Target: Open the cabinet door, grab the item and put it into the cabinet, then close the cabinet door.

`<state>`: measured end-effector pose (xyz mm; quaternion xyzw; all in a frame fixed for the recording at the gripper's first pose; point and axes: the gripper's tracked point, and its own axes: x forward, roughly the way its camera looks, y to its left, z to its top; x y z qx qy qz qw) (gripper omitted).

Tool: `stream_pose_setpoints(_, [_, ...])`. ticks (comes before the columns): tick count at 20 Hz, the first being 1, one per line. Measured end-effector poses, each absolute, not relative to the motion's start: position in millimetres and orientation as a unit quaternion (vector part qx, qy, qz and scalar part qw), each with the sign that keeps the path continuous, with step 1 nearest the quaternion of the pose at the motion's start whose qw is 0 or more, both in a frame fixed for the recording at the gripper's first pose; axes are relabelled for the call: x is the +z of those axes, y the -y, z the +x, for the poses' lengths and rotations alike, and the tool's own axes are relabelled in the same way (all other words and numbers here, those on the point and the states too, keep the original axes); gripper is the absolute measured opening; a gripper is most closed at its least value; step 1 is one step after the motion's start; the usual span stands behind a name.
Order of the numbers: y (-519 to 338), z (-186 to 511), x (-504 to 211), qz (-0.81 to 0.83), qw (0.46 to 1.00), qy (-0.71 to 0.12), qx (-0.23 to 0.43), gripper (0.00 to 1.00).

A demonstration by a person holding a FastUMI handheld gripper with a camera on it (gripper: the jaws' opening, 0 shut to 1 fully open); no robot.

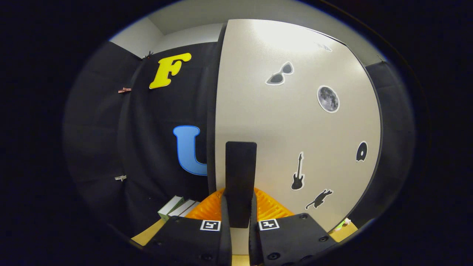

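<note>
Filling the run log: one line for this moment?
gripper: shut on handle | door: stickers facing | orange item: beyond fingers

This is a recording booth staged as a bit of a home, not a lived-in room. Black cloth (111, 147) pinned up with clips (124, 90) forms the walls, and a pale cabinet door (295, 129) decorated with stickers (327, 99) stands by a wooden table (147, 233).

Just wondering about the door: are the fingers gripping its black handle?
Yes, the fingers close on either side of the black handle on the pale cabinet door.
</note>
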<state>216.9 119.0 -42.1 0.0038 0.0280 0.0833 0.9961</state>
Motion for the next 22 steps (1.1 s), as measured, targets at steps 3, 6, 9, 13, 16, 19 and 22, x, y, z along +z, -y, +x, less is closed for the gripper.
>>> stream_pose_setpoints(3, [-112.7, 204.6, -41.1, 0.001, 0.997, -0.029, 0.073, 0.22])
stream_pose_setpoints(6, [-105.9, 191.0, -41.8, 0.009, 0.997, -0.033, 0.062, 0.22])
stream_pose_setpoints(9, [-96.4, 179.6, -40.6, 0.014, 0.998, -0.03, 0.046, 0.22])
stream_pose_setpoints(13, [-86.7, 165.0, -40.9, 0.014, 0.999, -0.029, 0.029, 0.22])
stream_pose_setpoints(16, [-80.4, 154.5, -40.8, 0.021, 0.999, -0.029, 0.031, 0.22])
stream_pose_setpoints(19, [-73.8, 145.2, -41.5, 0.015, 0.999, -0.026, 0.042, 0.22])
stream_pose_setpoints(22, [-67.5, 136.0, -40.5, 0.009, 0.997, -0.028, 0.068, 0.22])
